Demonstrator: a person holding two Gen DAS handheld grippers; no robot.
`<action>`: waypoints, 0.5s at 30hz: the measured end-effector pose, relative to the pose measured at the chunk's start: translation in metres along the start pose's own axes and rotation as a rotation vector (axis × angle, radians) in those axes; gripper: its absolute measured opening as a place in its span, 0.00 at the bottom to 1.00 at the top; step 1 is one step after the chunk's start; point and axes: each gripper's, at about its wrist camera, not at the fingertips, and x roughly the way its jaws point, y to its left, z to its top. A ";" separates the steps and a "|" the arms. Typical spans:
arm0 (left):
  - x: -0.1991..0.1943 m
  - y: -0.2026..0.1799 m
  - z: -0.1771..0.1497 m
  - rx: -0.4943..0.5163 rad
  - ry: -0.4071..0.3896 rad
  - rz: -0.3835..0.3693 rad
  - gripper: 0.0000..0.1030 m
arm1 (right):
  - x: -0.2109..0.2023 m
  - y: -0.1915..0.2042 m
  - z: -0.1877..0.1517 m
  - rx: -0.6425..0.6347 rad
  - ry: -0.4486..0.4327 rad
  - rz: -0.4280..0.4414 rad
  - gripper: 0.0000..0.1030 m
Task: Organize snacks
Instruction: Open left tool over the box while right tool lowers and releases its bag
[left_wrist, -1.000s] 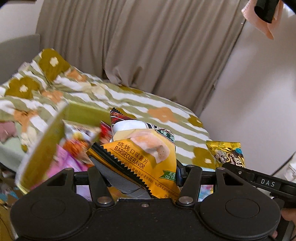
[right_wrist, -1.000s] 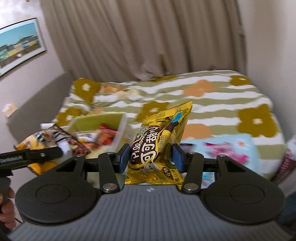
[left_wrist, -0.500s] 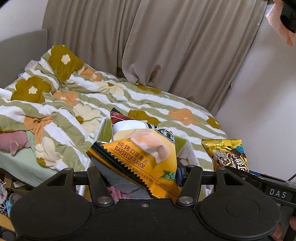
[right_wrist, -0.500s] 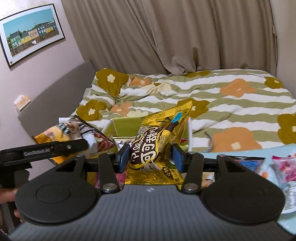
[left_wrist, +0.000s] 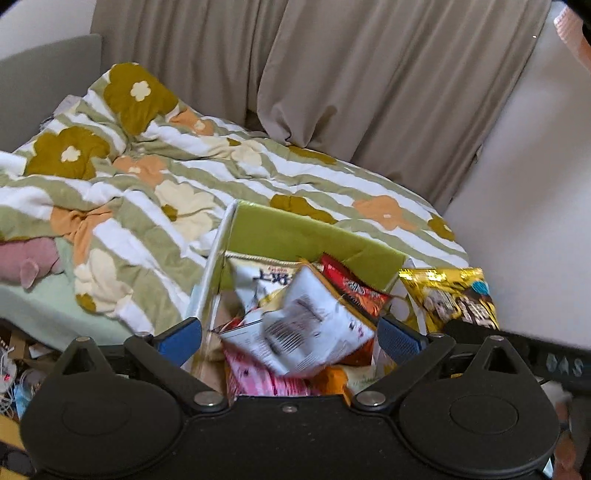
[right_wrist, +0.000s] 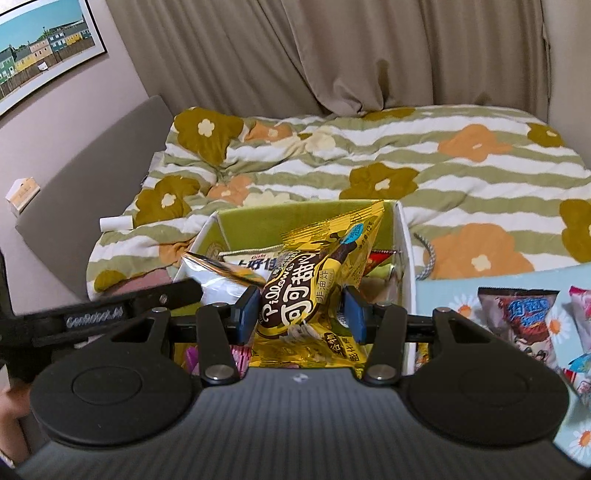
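- Now the left gripper (left_wrist: 290, 334) jaws are opening wide; the orange barbecue-flavour chip bag (left_wrist: 306, 325) it held a second ago has dropped, back side up, into the green-lined white storage box (left_wrist: 295, 229).
- Right gripper (right_wrist: 299, 314) stays clamped on the yellow foil chocolate-pillow snack pack (right_wrist: 314, 280), above the box; likely next in.

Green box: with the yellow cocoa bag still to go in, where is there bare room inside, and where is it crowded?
The green box shows bare lining only at its far wall, above the packets. Below that it is crowded: a white Oishi packet, a red packet and the orange bag between the opening left hand-held gripper. The right hand-held gripper grips the yellow cocoa bag.
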 end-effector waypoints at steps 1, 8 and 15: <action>-0.006 0.000 -0.003 -0.006 -0.005 0.007 0.99 | 0.001 0.000 0.001 0.005 0.003 0.008 0.62; -0.040 -0.002 -0.008 -0.046 -0.058 0.042 0.99 | 0.000 -0.002 0.014 0.001 -0.017 0.047 0.63; -0.045 -0.001 -0.009 -0.074 -0.088 0.069 1.00 | 0.012 -0.013 0.024 -0.005 -0.010 0.040 0.65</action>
